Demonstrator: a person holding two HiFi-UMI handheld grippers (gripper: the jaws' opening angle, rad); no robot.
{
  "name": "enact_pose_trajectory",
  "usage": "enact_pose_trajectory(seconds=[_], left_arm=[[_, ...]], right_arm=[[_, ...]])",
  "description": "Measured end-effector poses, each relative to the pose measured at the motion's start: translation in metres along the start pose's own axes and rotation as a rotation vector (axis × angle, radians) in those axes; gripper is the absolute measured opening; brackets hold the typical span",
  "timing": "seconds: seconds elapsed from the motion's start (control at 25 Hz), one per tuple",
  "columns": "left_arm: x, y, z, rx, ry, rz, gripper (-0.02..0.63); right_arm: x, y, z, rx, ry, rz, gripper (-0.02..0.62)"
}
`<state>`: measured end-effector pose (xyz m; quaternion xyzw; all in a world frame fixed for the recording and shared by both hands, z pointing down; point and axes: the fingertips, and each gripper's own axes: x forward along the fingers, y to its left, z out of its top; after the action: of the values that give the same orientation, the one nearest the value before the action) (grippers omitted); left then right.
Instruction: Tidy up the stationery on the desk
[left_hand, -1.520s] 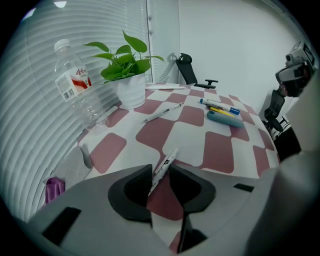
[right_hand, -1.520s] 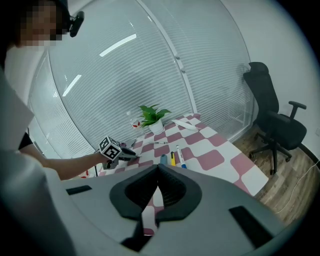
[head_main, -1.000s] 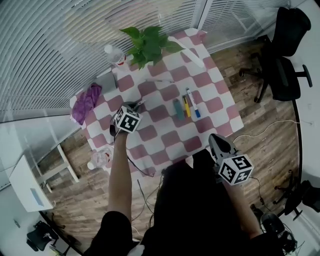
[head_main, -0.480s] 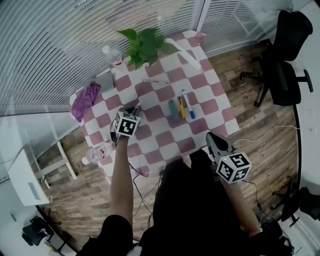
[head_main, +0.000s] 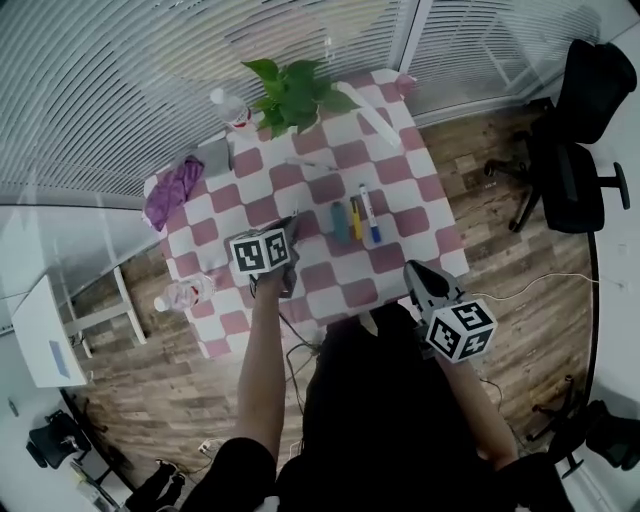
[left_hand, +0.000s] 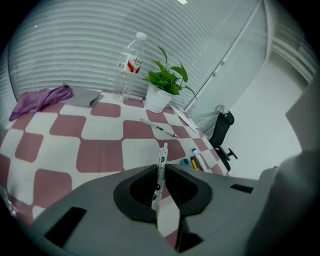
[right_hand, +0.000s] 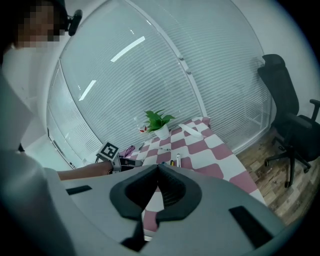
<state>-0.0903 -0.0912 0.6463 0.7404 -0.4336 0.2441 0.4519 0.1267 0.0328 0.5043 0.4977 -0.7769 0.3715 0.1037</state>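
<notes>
My left gripper (head_main: 287, 234) is shut on a thin white pen (left_hand: 161, 167), which sticks up between its jaws above the checkered table (head_main: 392, 256). In the left gripper view the left gripper (left_hand: 162, 169) points across the table at the row of stationery (left_hand: 195, 161). That row is a teal piece (head_main: 339, 222), a yellow marker (head_main: 355, 220) and a blue and white marker (head_main: 368, 213). Another pen (head_main: 310, 163) lies nearer the plant. My right gripper (head_main: 416, 277) hangs at the table's near right edge, shut and empty; in its own view the right gripper (right_hand: 158, 167) holds nothing.
At the far edge stand a potted plant (head_main: 292, 90) and a water bottle (head_main: 230, 108). A purple cloth (head_main: 172, 190) and a grey object (head_main: 213, 155) lie far left, a long white strip (head_main: 368, 108) far right. A second bottle (head_main: 182, 293) lies at the left edge. An office chair (head_main: 580, 150) stands right.
My left gripper has carried the pen rightward toward the table's middle and rolled, so its marker cube now faces differently. My right gripper has edged slightly toward the table.
</notes>
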Motion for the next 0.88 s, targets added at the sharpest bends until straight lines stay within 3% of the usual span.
enact_pose_trajectory(seconds=[0.36, 0.6, 0.72, 0.88], left_arm=[[0.026, -0.036, -0.013, -0.280, -0.040, -0.076, 0.072], [0.039, -0.033, -0.022, -0.460, -0.071, -0.087, 0.072], [0.044, -0.032, -0.022, -0.504, -0.077, -0.083, 0.072], [0.049, -0.031, -0.024, -0.496, -0.065, -0.051, 0.074]], right_arm=[[-0.009, -0.023, 0.007, -0.019, 0.017, 0.021, 0.021], [-0.015, -0.033, 0.006, -0.033, 0.031, 0.028, 0.021], [-0.017, -0.040, 0.007, -0.033, 0.034, 0.023, 0.021], [-0.017, -0.046, 0.009, -0.020, 0.033, 0.023, 0.021]])
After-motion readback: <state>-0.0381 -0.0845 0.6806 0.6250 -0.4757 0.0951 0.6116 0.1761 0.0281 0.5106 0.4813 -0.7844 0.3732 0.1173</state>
